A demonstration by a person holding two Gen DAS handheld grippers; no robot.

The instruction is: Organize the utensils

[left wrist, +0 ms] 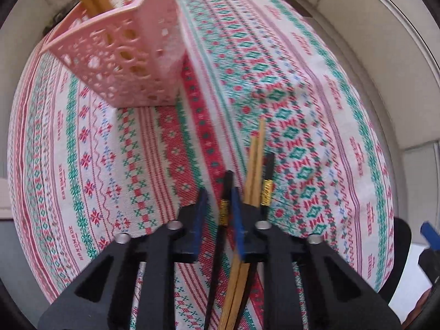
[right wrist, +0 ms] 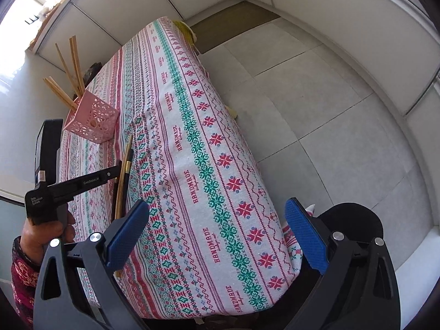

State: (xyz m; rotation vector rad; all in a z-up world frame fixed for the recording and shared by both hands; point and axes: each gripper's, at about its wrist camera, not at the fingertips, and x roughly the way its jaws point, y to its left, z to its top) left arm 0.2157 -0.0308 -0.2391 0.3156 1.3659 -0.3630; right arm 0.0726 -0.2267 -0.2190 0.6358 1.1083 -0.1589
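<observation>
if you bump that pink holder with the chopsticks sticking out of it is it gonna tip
Probably fairly easily. The pink holder looks like thin perforated plastic, so likely light. The wooden chopsticks in it lean out well above its rim, putting weight high and to one side. It also stands on a soft tablecloth, so a bump might slide it or topple it.

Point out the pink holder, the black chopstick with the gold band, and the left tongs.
pink holder (left wrist: 121, 63), left wrist view, front perforated wall.
black chopstick (left wrist: 269, 165), left wrist view, black end above the gold band.
left tongs (left wrist: 218, 206), left wrist view, midway between the fingertips.
</observation>
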